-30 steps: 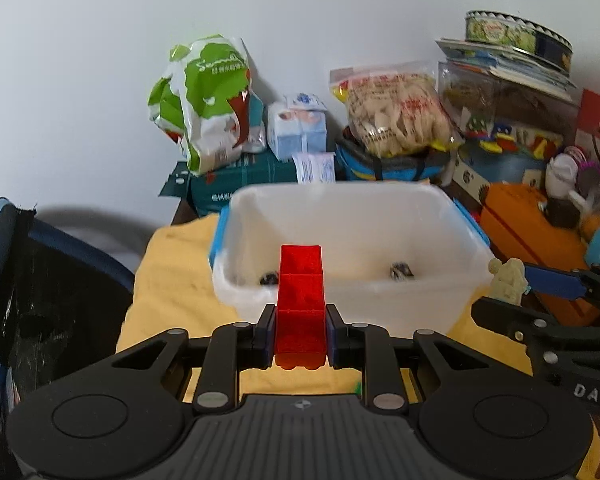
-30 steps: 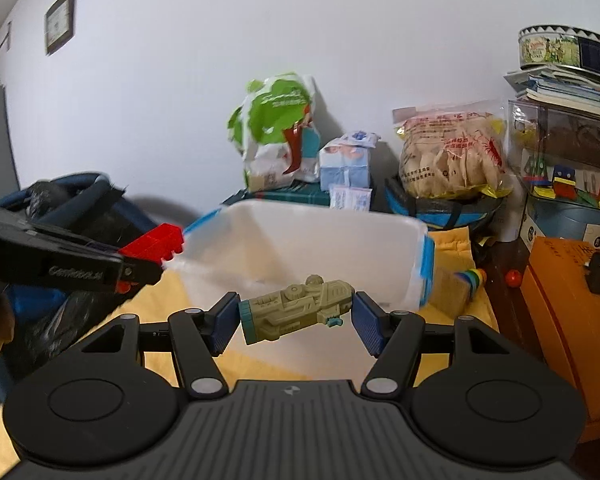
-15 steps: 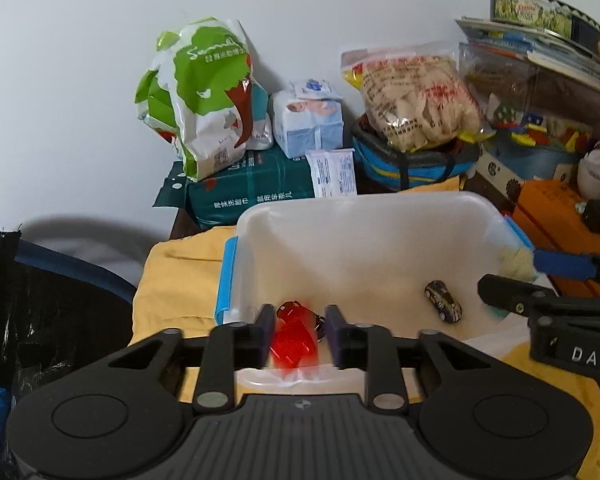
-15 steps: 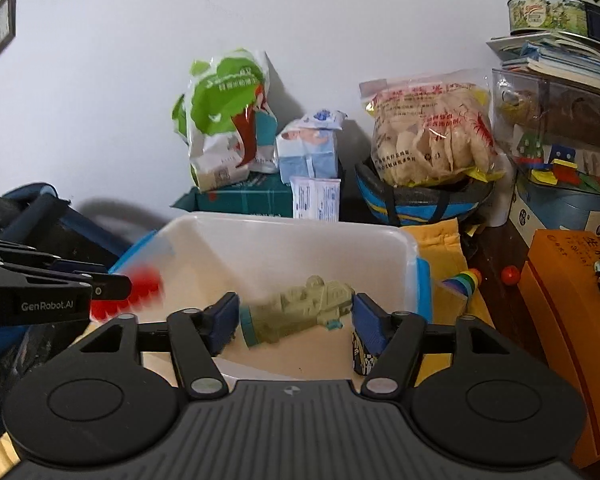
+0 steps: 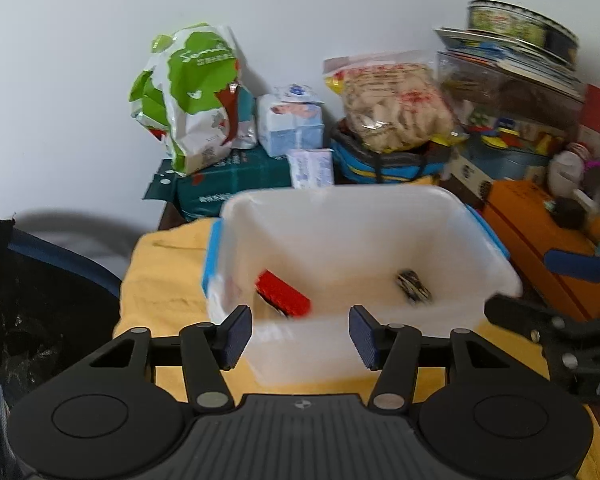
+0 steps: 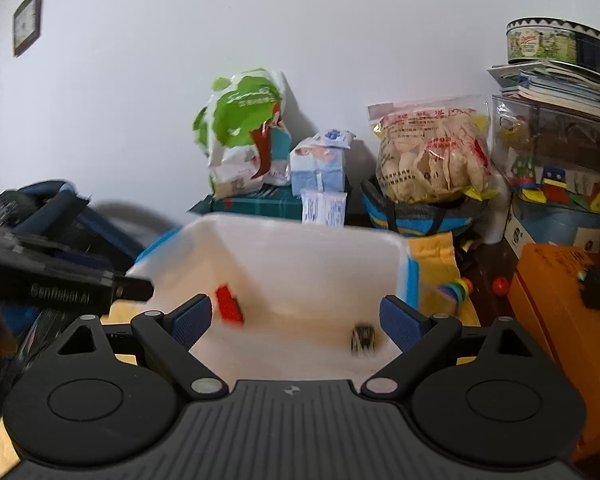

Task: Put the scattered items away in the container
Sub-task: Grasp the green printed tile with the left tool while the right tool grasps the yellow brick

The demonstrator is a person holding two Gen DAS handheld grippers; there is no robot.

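Inside the bin: a red block and a toy car

Now both grippers hang over a white plastic container [image 5: 380, 216] with blue clip handles, and neither carries anything. The left gripper [image 5: 300, 336] has its jaws parting, with only the container's near wall showing between the blue pads. The right gripper [image 6: 296, 322] is opening wider, its jaws spread across most of the container's width and empty.

On the container's floor lies a red block [image 5: 284, 294], tilted near the left wall. A small dark toy car [image 5: 414, 286] rests toward the right side, well apart from the block. From the right wrist view the same block [image 6: 229, 305] and car [image 6: 363, 338] appear blurred, and the nearest part of the floor is hidden behind the gripper body.

The container sits on a yellow cloth [image 5: 160, 276] spread over the tabletop. Behind it, against a pale wall, stand a green and white bag [image 5: 192, 100], a light blue pack [image 5: 294, 124], a dark green box [image 5: 228, 184] and a clear bag of pale snacks [image 5: 392, 108] resting on a blue basket. To the right rises a stack of books topped by a round tin [image 6: 560, 42], beside an orange box [image 6: 560, 300]. A small framed picture [image 6: 27, 22] hangs high on the left. Much of both views is smeared, and printed labels cannot be read.
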